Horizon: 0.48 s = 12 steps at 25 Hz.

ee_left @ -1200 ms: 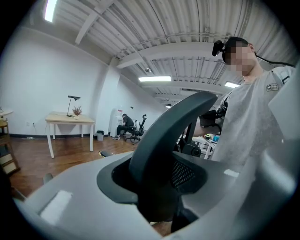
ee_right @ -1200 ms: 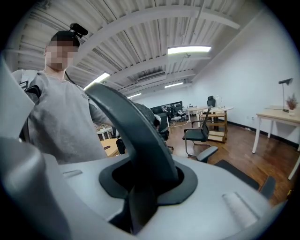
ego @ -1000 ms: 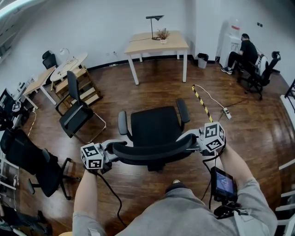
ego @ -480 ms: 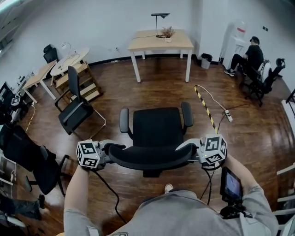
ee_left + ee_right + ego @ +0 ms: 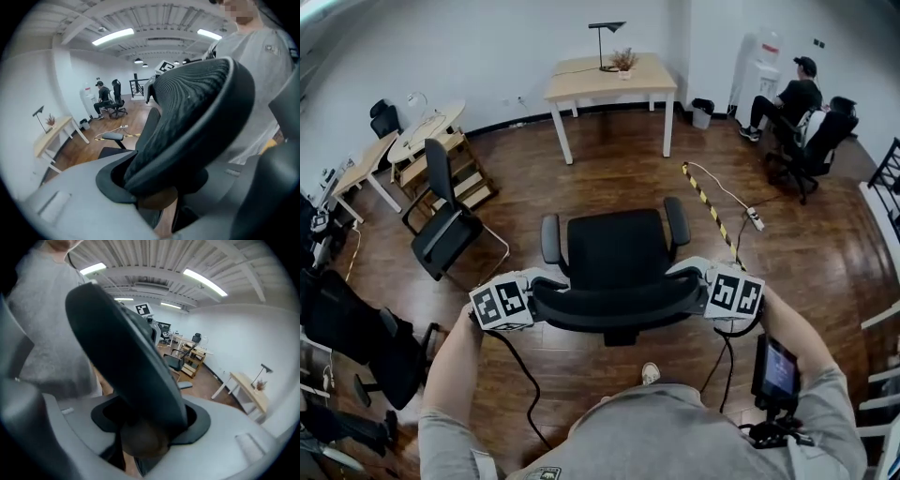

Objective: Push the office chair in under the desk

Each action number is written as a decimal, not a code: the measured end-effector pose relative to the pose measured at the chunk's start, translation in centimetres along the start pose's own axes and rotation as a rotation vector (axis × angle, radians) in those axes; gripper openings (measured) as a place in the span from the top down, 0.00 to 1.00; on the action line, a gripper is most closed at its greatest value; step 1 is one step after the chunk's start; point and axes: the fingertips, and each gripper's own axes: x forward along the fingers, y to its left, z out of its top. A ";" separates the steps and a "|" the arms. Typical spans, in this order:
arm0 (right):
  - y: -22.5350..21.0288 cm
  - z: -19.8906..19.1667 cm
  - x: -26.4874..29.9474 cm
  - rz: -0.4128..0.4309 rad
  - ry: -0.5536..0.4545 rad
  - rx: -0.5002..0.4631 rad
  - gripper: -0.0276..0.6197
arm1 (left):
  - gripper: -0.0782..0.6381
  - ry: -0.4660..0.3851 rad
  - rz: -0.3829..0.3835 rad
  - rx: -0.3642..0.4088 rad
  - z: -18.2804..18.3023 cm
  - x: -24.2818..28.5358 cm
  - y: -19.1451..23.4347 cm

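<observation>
The black office chair (image 5: 614,248) stands in the middle of the wood floor, facing the light wooden desk (image 5: 609,80) by the far wall. I stand behind it with a gripper at each end of its curved backrest (image 5: 619,305). My left gripper (image 5: 542,298) is shut on the left end, and the mesh edge (image 5: 187,112) fills the left gripper (image 5: 154,187) between its pads. My right gripper (image 5: 698,286) is at the right end. Its jaws have just been opening; the backrest edge (image 5: 126,362) still lies between them in the right gripper (image 5: 140,427), with a dark gap on one side.
A black visitor chair (image 5: 445,225) and wooden shelving (image 5: 455,169) stand to the left, another office chair (image 5: 356,328) nearer left. A yellow-black cable strip (image 5: 708,211) runs over the floor right of the chair. A person (image 5: 787,98) sits at the back right.
Both marker cubes have rolled so that their tops face the head camera more. The chair and both grippers stay nearly in place, and the backrest is still between both pairs of jaws.
</observation>
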 end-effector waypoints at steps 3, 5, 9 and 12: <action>-0.7 0.1 -0.1 -0.110 0.048 -0.070 0.52 | 0.58 0.073 0.084 0.104 0.3 -0.2 0.9; -1.0 0.3 -0.2 -0.180 0.074 -0.120 0.50 | 0.55 0.100 0.137 0.163 0.6 -0.5 1.3; -0.7 1.0 -0.1 -0.292 0.131 -0.215 0.51 | 0.54 0.154 0.216 0.259 0.1 -1.4 1.2; -0.2 1.5 -0.1 -0.359 0.185 -0.290 0.51 | 0.53 0.184 0.271 0.326 -0.1 -1.8 0.9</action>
